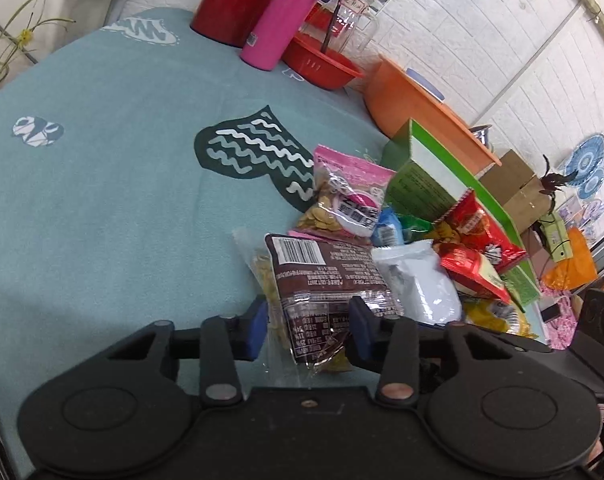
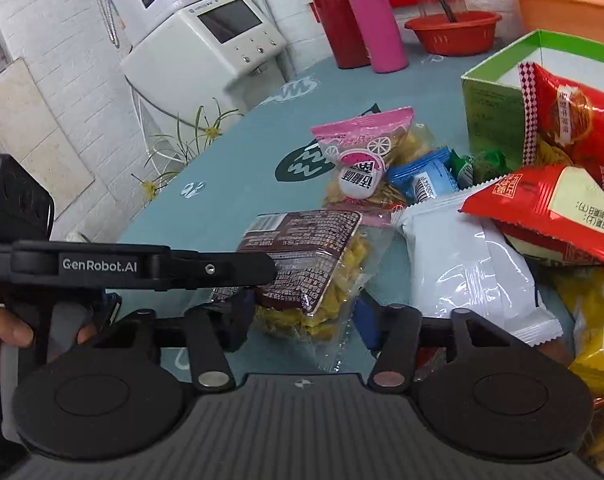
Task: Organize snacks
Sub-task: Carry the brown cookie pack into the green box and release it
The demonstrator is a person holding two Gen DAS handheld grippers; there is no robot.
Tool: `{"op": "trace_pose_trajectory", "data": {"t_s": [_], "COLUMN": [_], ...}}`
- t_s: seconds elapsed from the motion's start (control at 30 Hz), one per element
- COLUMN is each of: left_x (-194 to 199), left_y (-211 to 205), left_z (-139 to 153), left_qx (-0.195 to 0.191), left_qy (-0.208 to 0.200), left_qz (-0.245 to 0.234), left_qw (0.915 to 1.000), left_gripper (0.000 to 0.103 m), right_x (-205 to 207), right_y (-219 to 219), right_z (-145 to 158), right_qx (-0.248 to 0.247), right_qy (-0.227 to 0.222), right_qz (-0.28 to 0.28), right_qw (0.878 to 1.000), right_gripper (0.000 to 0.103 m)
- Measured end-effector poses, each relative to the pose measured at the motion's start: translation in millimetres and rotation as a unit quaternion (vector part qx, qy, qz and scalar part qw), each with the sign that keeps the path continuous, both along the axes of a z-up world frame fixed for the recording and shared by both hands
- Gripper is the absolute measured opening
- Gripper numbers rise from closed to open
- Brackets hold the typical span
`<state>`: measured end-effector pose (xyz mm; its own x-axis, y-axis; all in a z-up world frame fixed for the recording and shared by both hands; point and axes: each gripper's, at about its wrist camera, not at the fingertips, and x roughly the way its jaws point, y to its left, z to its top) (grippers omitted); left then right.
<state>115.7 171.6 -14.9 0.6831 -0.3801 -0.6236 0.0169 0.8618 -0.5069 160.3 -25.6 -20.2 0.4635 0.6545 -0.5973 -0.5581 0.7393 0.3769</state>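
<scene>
A clear packet of yellow snacks with a brown label [image 1: 326,272] lies at the near edge of the snack pile on the teal tablecloth [image 1: 101,200]. My left gripper [image 1: 308,330] is shut on the near end of this brown packet [image 2: 302,248]. From the right wrist it shows side-on as the left gripper [image 2: 261,284], held by a hand [image 2: 13,332]. My right gripper [image 2: 302,320] is open, its pads apart just short of the packet and not pressing on it. An open green box [image 2: 490,108] stands behind the pile.
The pile holds a pink packet [image 2: 362,152], a blue one [image 2: 426,180], a white one [image 2: 470,264] and red ones [image 2: 562,208]. At the back stand a red jug [image 1: 237,0], a pink flask [image 1: 281,20], a red basin [image 1: 326,64] and an orange basin [image 1: 418,108]. A white dispenser [image 2: 205,52] stands beside the table.
</scene>
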Motion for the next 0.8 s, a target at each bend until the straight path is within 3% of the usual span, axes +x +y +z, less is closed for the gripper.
{"op": "trace_pose_trajectory", "data": {"t_s": [0.17,0.37,0.6,0.8], "left_x": [-12.5,-14.7,20.9,67.4], "left_y": [-14.6,-50.6,-118.3,-173.5], "left_z": [21.4,66.5,100.0,107.6], "left_qx": [0.005,0.021,0.039,0.034], "left_qy": [-0.027,-0.087,-0.132,-0.143], "left_qz": [-0.003,-0.035,-0.099,-0.152], "left_qw": [0.9996,0.9953,0.9855,0.9774], "left_gripper": [0.057,0.057,0.056,0.055], "right_x": [-18.4,-37.2,-32.0,-16.9], "right_y": [-13.4,-47.9,-110.7,-164.1], "right_z": [13.6,46.2,73.3,85.1], "right_qx": [0.004,0.032,0.059,0.056], "right_qy": [-0.035,-0.101,-0.148,-0.176], "right_qz": [-0.001,-0.03,-0.098,-0.162], "right_qw": [0.999,0.994,0.982,0.969], "right_gripper": [0.08,0.08,0.08,0.08]}}
